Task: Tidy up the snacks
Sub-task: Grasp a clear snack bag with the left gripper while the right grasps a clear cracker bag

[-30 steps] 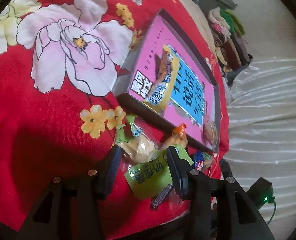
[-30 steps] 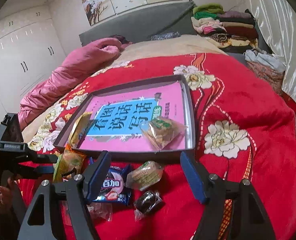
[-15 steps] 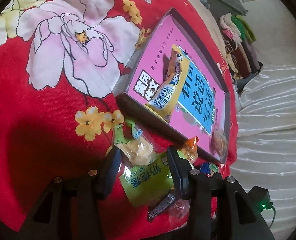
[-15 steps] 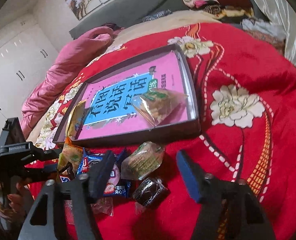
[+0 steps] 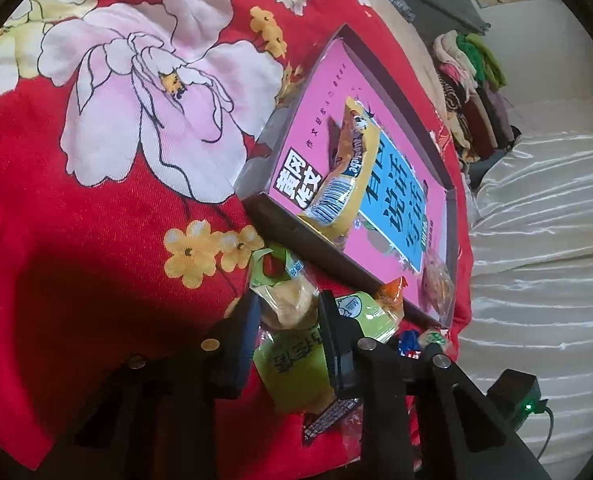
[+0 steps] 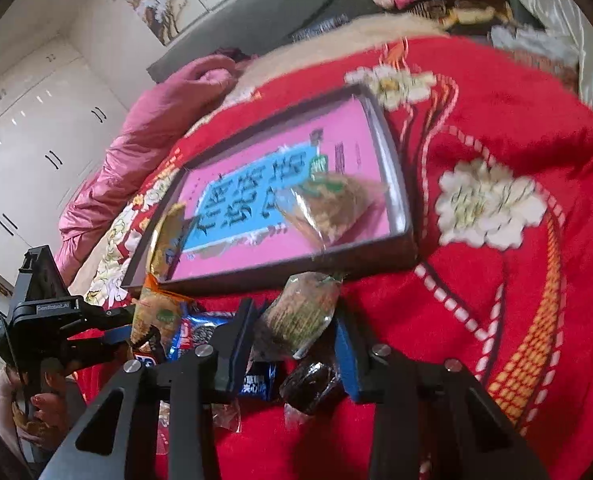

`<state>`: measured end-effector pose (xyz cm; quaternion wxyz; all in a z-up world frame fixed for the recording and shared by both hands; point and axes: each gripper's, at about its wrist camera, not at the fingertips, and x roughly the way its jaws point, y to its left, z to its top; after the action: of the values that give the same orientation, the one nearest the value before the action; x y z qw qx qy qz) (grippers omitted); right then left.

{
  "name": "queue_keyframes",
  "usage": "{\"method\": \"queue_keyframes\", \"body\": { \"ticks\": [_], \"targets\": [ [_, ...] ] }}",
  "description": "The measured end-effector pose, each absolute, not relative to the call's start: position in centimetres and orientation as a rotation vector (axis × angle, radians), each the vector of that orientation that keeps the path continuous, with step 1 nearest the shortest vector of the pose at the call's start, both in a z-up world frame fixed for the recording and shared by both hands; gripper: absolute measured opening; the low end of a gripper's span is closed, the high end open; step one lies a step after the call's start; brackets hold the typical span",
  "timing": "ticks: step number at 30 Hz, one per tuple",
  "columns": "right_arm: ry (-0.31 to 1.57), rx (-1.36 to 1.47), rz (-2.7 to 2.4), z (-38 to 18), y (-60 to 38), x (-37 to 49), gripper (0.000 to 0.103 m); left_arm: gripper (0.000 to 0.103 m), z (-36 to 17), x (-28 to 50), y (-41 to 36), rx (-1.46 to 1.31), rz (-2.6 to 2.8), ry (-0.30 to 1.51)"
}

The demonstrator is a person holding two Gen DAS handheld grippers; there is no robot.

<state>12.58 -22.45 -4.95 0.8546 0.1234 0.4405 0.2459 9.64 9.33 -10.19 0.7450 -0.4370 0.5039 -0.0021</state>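
A heap of wrapped snacks lies on the red flowered bedspread (image 5: pixel 76 240) just in front of the dark tray (image 6: pixel 406 216), which has a pink book as its floor. Two packets are already in the tray: a yellow packet (image 5: pixel 348 172) at one end and a clear-wrapped biscuit packet (image 6: pixel 328 208) at the other. The rest are outside it, so the sorting looks hardly begun. The left gripper (image 5: pixel 286 320) has its jaws drawn in around a pale bun in a clear wrapper (image 5: pixel 286 300), lying on a green pouch (image 5: pixel 296 364); whether they truly pinch it I cannot tell. The right gripper (image 6: pixel 294 340) has its jaws apart, straddling a biscuit pack (image 6: pixel 300 316) without touching it, with a dark round cake (image 6: pixel 312 386) and a blue cookie packet (image 6: pixel 200 332) close by.
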Motion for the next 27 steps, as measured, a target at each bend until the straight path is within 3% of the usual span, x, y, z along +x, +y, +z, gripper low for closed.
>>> {"method": "queue_keyframes", "body": {
  "ticks": [8, 9, 13, 14, 15, 22, 25, 27],
  "targets": [
    [0.806, 0.226, 0.548, -2.4, -22.2, 11.6, 0.037, 0.028, -8.7, 9.1, 9.6, -0.891, -0.016, 1.076],
    [0.796, 0.221, 0.559, -2.2, -22.1, 11.5, 0.037, 0.021, -8.3, 9.0, 9.6, -0.873, -0.017, 1.070],
    [0.772, 0.193, 0.570, -1.7, -21.6, 11.3, 0.036, 0.014, -7.1, 8.7, 9.8, -0.821, -0.019, 1.045],
    [0.768, 0.194, 0.571, -1.6, -21.5, 11.3, 0.036, 0.003, -6.8, 8.7, 9.9, -0.806, -0.016, 1.039],
    [0.762, 0.197, 0.575, -1.5, -21.5, 11.3, 0.036, 0.002, -6.6, 8.7, 9.9, -0.796, -0.019, 1.032],
    [0.751, 0.214, 0.586, -1.4, -21.8, 11.2, 0.036, 0.005, -7.7, 8.7, 9.8, -0.873, -0.046, 1.073],
    [0.747, 0.214, 0.590, -1.3, -21.9, 11.1, 0.036, 0.014, -7.9, 8.3, 10.1, -0.937, -0.039, 1.081],
    [0.741, 0.214, 0.592, -1.2, -21.9, 11.1, 0.036, 0.026, -8.1, 7.8, 10.5, -0.992, -0.027, 1.087]
  ]
}}
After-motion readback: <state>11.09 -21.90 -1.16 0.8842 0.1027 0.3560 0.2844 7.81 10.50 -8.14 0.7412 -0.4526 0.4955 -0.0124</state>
